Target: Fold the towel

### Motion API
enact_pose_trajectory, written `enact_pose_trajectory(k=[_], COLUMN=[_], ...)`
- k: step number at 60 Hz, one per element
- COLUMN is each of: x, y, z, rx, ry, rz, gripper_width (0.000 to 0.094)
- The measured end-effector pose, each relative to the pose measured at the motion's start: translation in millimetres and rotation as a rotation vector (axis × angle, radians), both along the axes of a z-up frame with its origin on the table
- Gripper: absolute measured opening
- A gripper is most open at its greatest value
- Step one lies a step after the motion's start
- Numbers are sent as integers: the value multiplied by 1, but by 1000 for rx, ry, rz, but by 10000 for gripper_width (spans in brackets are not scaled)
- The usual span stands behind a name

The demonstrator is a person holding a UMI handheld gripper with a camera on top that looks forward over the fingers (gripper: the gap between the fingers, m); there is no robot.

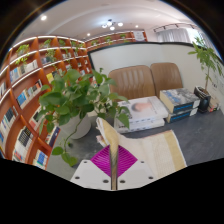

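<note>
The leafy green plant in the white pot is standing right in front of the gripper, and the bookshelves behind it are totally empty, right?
Not quite. The gripper view shows the leafy green plant in its white pot just ahead of the gripper, but the curved wooden bookshelves behind it are full of books, not empty. The gripper's fingers are close together, with a magenta pad showing.

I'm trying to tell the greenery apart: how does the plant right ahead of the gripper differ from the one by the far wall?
The near plant is large, broad-leaved, bushy, standing just beyond the gripper. The far plant looks smaller, thinner, against the wall behind the book stacks. Both are green and leafy.
</note>
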State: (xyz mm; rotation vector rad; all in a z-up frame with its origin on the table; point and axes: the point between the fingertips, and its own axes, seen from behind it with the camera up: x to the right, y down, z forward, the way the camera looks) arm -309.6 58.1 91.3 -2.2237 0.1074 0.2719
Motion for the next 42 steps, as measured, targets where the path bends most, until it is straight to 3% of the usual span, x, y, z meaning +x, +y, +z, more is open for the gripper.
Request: enact_pose_trajectory(k=[6,13,17,18,19,21,22,25,42], x=[75,165,205,214,223,240,246,259,285], y=[2,-1,-7,-8,-10,-15,-17,-23,-101], z=[22,0,-24,-29,-35,-41,-42,-37,79], rx=[8,-15,-56,-63,-71,-85,-83,-69,61], ry=[5,-124,-196,-215,-236,-270,-279,-289,-161], rz=[-100,-182,-209,-216,-223,-237,-243,-262,-308], gripper_width=[50,54,219,332,359,522,638,722,794])
